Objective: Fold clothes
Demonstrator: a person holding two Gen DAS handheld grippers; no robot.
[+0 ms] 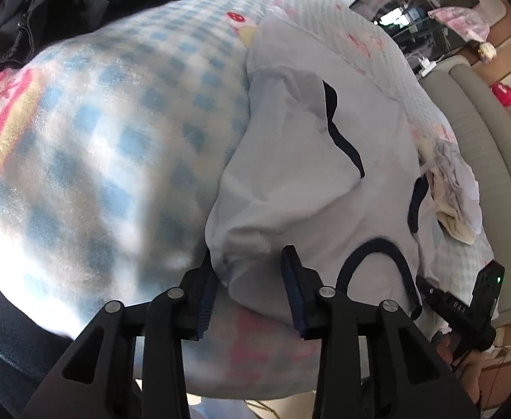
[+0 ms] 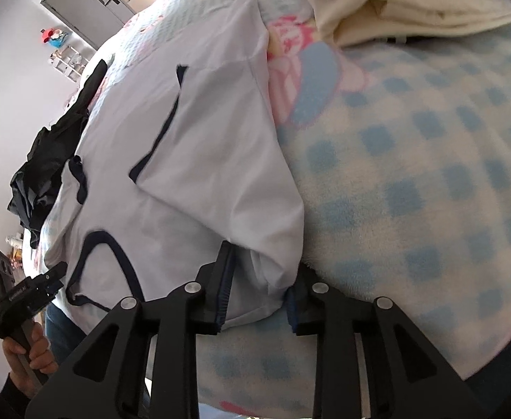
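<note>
Both grippers, left (image 1: 252, 291) and right (image 2: 257, 295), have jaws apart, straddling my white shirt's (image 1: 301, 181) shoulder corners, positioned to pinch for folding on the bed (image 1: 98, 132).

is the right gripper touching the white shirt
Touching. The right wrist view shows the white shirt bunched between the open fingers of the right gripper, fabric pressed against the left pad.

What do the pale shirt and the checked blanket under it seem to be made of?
The shirt looks like thin, smooth woven or jersey fabric, matte, creasing in soft folds, with dark trim. The blanket looks like fleece or plush: its blue checks have fuzzy edges and a napped surface.
</note>
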